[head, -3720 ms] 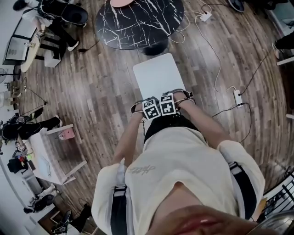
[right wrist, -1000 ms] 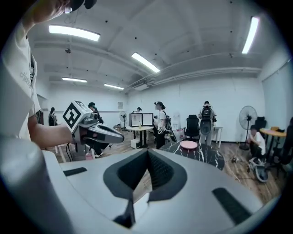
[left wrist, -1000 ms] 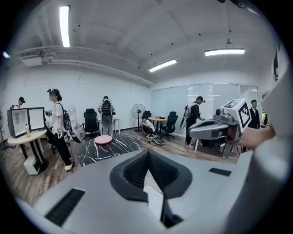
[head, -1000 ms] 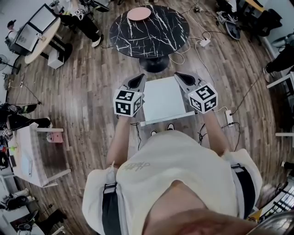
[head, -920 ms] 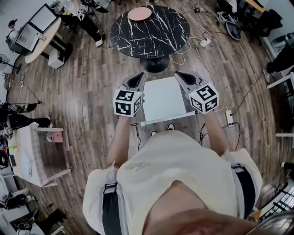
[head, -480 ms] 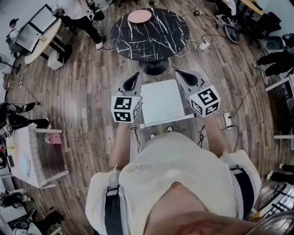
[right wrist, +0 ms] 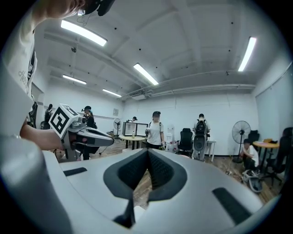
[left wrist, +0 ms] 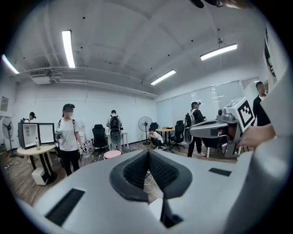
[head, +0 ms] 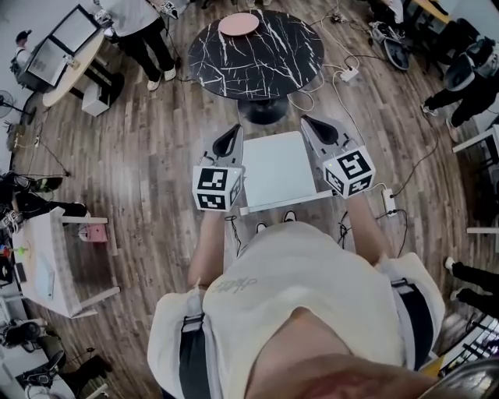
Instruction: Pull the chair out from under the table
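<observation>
The white chair (head: 277,167) stands on the wood floor just in front of me, its seat apart from the round black marble table (head: 256,48). My left gripper (head: 231,137) hovers over the seat's left edge, shut and empty. My right gripper (head: 313,125) hovers over the seat's right edge, also shut and empty. Neither touches the chair. In the left gripper view the jaws (left wrist: 147,162) are pressed together and point level into the room, with the right gripper (left wrist: 219,131) beside them. The right gripper view shows its shut jaws (right wrist: 147,167) and the left gripper (right wrist: 84,133).
A pink plate (head: 238,23) lies on the table. Cables and a power strip (head: 348,74) run over the floor at the right. People stand at the top left (head: 139,27) and the right edge (head: 466,76). A white desk (head: 56,265) is at the left.
Earlier both grippers were low together at the chair's near edge. Now they are apart and raised over the seat's sides. Within the last second they rose a little; bystanders walked.
</observation>
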Demonstrator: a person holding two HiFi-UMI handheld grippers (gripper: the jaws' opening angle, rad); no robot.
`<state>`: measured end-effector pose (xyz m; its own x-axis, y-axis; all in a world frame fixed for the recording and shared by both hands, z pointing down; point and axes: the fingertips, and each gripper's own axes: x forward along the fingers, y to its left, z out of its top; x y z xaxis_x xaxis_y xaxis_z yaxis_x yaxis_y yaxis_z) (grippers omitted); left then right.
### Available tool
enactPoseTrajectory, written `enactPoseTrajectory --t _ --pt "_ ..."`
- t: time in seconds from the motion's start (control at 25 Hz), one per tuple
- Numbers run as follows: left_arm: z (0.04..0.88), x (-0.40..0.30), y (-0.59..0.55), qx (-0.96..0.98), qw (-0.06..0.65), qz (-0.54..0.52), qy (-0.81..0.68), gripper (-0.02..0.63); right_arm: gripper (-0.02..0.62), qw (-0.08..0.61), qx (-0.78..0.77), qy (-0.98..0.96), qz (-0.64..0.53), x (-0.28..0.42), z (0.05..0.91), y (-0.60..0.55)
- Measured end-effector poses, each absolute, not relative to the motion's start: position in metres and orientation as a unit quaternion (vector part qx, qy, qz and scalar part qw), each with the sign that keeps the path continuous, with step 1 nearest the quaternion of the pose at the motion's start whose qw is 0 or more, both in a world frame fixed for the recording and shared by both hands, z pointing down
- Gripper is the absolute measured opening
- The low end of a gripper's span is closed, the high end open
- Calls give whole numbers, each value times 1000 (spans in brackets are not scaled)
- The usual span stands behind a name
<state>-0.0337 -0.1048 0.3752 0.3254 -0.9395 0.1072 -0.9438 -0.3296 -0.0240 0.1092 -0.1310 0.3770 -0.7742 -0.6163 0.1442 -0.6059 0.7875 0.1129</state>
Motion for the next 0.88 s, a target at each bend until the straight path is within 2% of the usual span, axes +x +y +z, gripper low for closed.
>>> enactPoseTrajectory --t 0.88 --pt "394 -35 -110 812 47 55 -580 17 5 111 324 -939 -24 115 394 -124"
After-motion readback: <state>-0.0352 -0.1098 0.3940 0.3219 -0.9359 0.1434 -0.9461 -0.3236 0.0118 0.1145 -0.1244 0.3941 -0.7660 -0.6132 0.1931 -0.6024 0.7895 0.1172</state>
